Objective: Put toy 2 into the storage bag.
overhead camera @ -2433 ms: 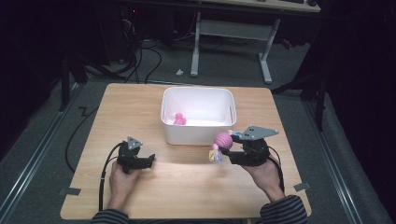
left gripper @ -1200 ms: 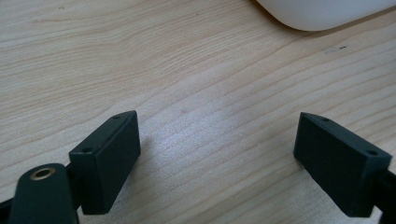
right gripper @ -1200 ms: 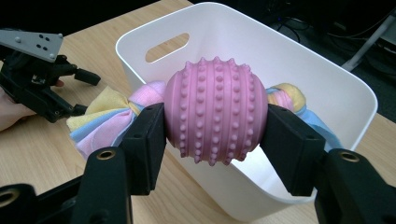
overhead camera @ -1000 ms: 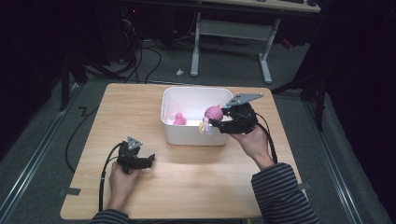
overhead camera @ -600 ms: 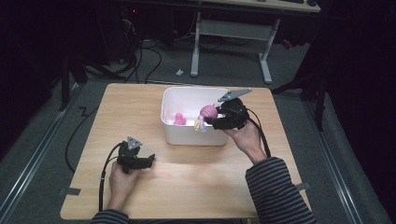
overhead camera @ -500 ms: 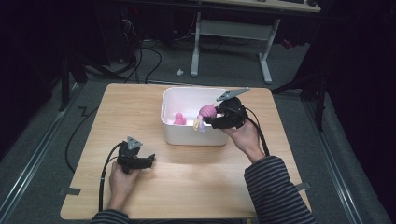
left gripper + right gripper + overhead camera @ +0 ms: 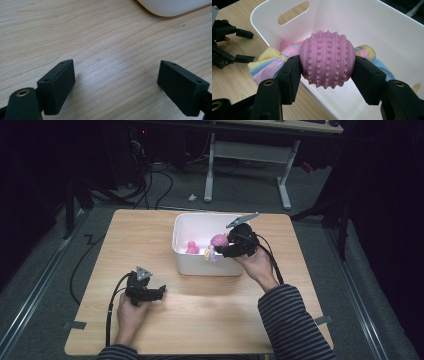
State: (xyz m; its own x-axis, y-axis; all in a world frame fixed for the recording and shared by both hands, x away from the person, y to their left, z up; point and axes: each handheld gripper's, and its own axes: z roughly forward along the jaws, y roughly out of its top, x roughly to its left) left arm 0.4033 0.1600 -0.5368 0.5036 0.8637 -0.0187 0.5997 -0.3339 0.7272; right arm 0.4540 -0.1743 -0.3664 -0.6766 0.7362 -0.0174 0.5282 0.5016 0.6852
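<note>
**Pink ball over the bin**

Here my right gripper (image 7: 327, 66) is clamped on the studded pink ball (image 7: 327, 62), one jaw pressing each side, with its pastel cloth tails (image 7: 265, 63) sticking out past both jaws. I hold it just above the near rim of the white bin (image 7: 200, 265), where another pink toy (image 7: 192, 248) lies inside. My left gripper (image 7: 117, 82) rests low over the wooden table (image 7: 100, 37), jaws spread wide with nothing between them.

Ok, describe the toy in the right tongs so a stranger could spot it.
Find the white tub mid-table. Over its near right rim the right tongs clamp a pink studded ball with pastel cloth tails. The other pink toy lies loose inside the tub.
</note>
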